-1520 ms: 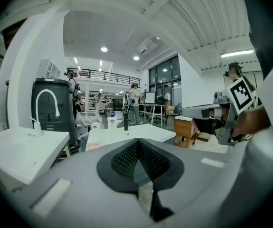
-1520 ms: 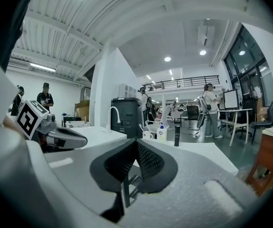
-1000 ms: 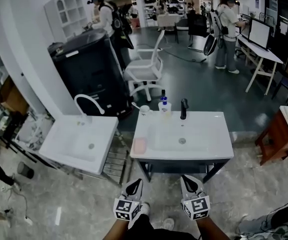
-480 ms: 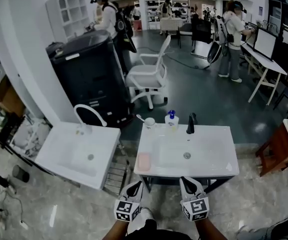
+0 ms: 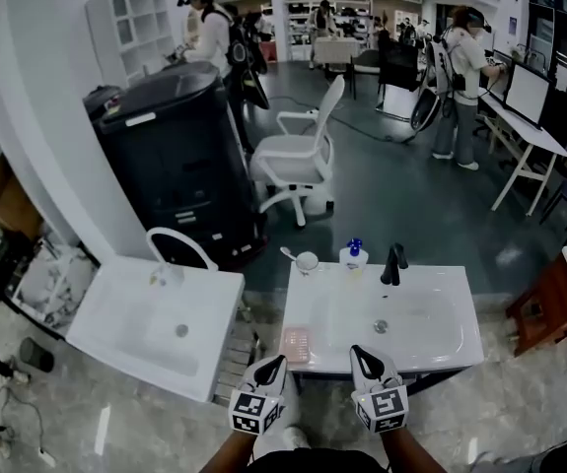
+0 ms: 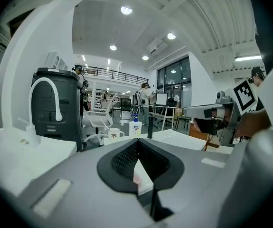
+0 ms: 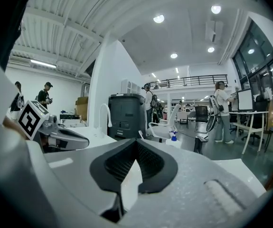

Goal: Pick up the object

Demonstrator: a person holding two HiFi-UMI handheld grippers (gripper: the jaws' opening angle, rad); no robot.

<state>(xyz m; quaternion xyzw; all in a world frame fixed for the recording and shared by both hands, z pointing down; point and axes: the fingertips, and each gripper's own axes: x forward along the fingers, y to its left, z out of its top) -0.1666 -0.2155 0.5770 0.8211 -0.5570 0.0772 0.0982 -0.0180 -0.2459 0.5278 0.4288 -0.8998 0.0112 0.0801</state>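
Two closed, empty grippers hang at the sink's (image 5: 433,353) near edge, left gripper (image 5: 269,367) beside right gripper (image 5: 363,356). Pink soap (image 5: 294,343) lies on the sink's near left corner, just beyond the left gripper.

Two white sinks (image 5: 125,328) (image 5: 431,313); one white faucet (image 5: 170,231); one black faucet (image 5: 393,262); one soap bottle (image 5: 354,255); one cup (image 5: 307,260); one pink dish (image 5: 295,342); one white chair (image 5: 298,156); two grippers (image 5: 271,365) (image 5: 360,356).

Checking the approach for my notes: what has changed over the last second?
The person stepped forward: the left tongs and right tongs now reach the front edge of the washbasin. Nothing was grasped. Both stay shut and empty; soap dish, cup and bottle sit unmoved.
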